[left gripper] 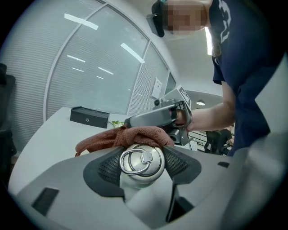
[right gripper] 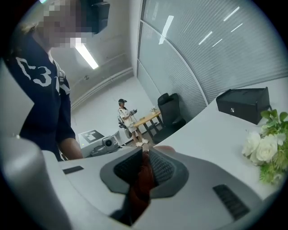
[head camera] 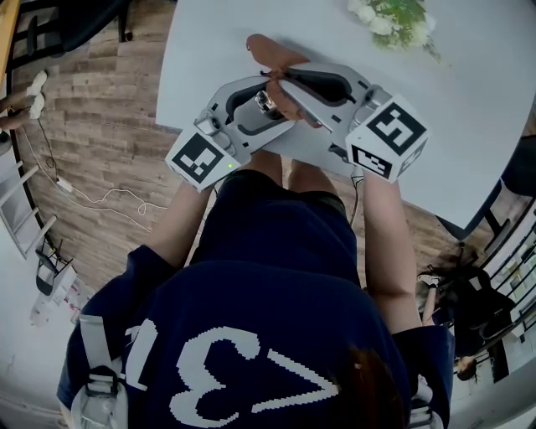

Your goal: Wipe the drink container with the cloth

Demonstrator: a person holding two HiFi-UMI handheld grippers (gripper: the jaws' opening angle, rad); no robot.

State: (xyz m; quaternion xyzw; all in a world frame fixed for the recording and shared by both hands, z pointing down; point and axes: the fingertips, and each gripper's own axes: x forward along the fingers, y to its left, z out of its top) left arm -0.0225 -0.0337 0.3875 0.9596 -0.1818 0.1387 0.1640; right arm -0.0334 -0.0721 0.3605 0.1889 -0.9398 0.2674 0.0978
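Observation:
My left gripper (left gripper: 141,162) is shut on a steel drink container (left gripper: 142,161); its round lid with a metal ring faces the camera between the pads. A rust-brown cloth (left gripper: 130,134) lies draped over the container's far side. My right gripper (right gripper: 143,173) is shut on a fold of that cloth (right gripper: 145,176). In the head view both grippers meet over the near edge of the white table (head camera: 469,126), left gripper (head camera: 261,102) and right gripper (head camera: 289,90) crossing, with the cloth (head camera: 272,52) trailing beyond them and the container (head camera: 266,102) barely showing.
A bunch of white flowers with green leaves (head camera: 394,18) lies at the table's far side, also in the right gripper view as flowers (right gripper: 265,148). A black box (right gripper: 243,103) sits at the table's back. Another person (right gripper: 127,117) stands far off by chairs.

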